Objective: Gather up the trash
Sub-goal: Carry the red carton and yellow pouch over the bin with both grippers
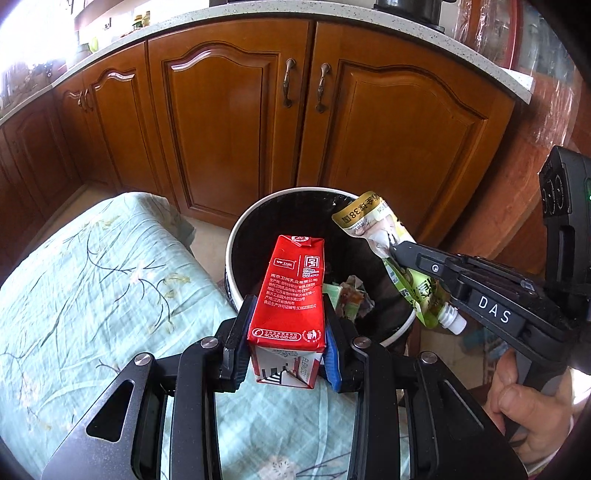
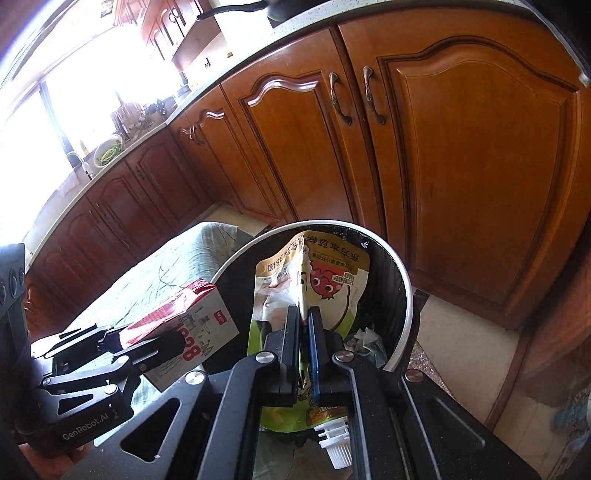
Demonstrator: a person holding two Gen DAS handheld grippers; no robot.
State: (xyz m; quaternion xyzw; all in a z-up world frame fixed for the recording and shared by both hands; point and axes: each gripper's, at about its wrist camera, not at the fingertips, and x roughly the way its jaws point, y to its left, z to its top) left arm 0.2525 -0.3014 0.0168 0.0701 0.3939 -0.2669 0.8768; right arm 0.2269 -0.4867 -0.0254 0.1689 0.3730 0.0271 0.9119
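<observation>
Nearest the left wrist camera, the left tool pinches a red and white rectangular milk carton between its two black fingers, the carton standing nearly upright with its folded top pointing away from the lens. Just beyond it sits a round black trash bin with a white rim, and the carton hangs at the near edge of that rim, above the bin's opening. Crumpled wrappers lie at the bottom of the bin. To the right, the right tool grips a crumpled green and yellow spouted drink pouch, its white cap hanging low outside the rim and its top leaning over the bin. From the right wrist camera, the same tool's fingers are pressed together on the pouch, with the bin's opening behind it. A bench covered with a pale green floral cloth stands beside the bin on the left. Brown wooden cabinet doors with curved metal handles fill the background under a speckled countertop.
</observation>
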